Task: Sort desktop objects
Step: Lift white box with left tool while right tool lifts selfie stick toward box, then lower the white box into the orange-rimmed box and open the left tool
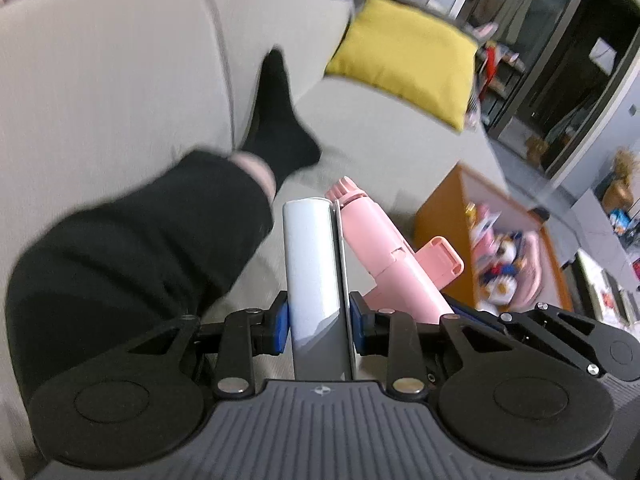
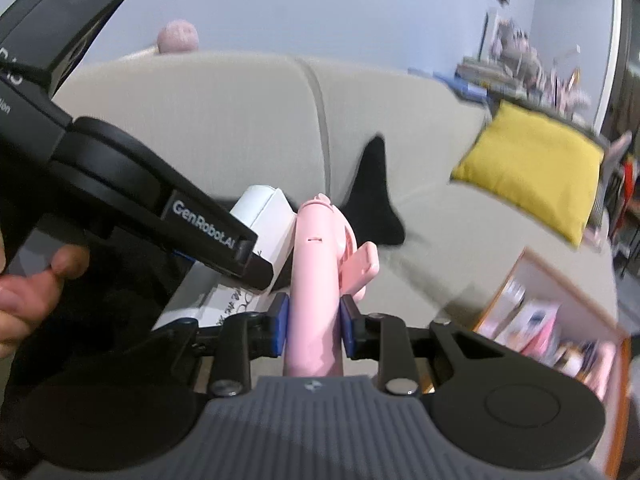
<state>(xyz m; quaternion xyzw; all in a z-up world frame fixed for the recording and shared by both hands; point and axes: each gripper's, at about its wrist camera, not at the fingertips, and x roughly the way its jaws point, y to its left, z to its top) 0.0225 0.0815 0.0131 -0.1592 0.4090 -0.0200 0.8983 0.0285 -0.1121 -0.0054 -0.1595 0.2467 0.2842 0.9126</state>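
My left gripper (image 1: pixel 319 328) is shut on a white box (image 1: pixel 312 264) that stands up between its blue pads. Right beside it a pink handheld fan (image 1: pixel 384 256) leans in from the right, with part of the other gripper's black frame below it. In the right wrist view my right gripper (image 2: pixel 313 326) is shut on that pink fan (image 2: pixel 314 264), its handle clamped between the blue pads. The left gripper's black body (image 2: pixel 132 184) crosses that view from the upper left, holding the white box (image 2: pixel 260 216), with a hand (image 2: pixel 32 292) at the left edge.
A beige sofa (image 1: pixel 120 80) fills the background with a yellow cushion (image 1: pixel 404 56) on it. A person's leg in black trousers (image 1: pixel 132 248) and a black sock (image 1: pixel 276 120) rests on the seat. An orange-framed bin (image 1: pixel 440 216) of mixed toys stands at the right.
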